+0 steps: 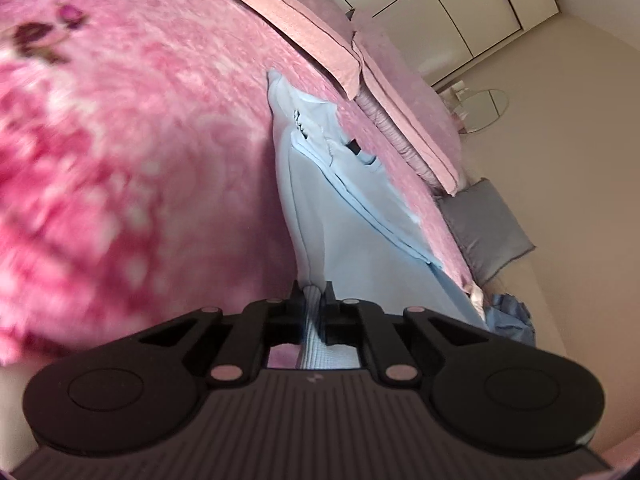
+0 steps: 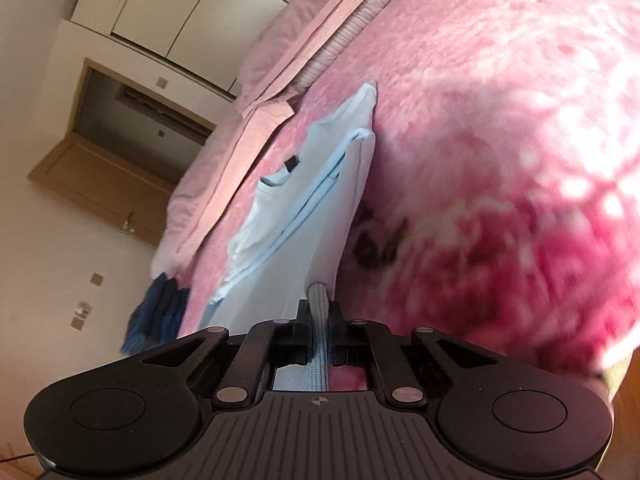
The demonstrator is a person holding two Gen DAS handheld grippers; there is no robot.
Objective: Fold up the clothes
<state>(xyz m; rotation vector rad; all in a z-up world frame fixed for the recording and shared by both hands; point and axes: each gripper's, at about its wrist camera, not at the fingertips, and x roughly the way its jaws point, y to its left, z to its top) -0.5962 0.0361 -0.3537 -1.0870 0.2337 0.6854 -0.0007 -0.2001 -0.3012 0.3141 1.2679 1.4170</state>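
A light blue garment (image 1: 344, 216) lies lengthwise on the pink floral blanket (image 1: 132, 152), with a small black tag near its far end. My left gripper (image 1: 312, 290) is shut on the garment's ribbed near hem, which bunches up between the black fingers. In the right wrist view the same light blue garment (image 2: 304, 208) stretches away from me, and my right gripper (image 2: 319, 306) is shut on another part of that ribbed hem. The held edge is lifted off the pink blanket (image 2: 500, 160).
Pink pillows (image 1: 384, 92) and folded pink bedding run along the bed's far side. A grey cushion (image 1: 486, 228) and blue cloth (image 1: 512, 318) lie beside the bed. White wardrobe doors (image 2: 172, 4), a wooden door frame (image 2: 104, 152) and dark blue cloth (image 2: 156, 316) are in the right wrist view.
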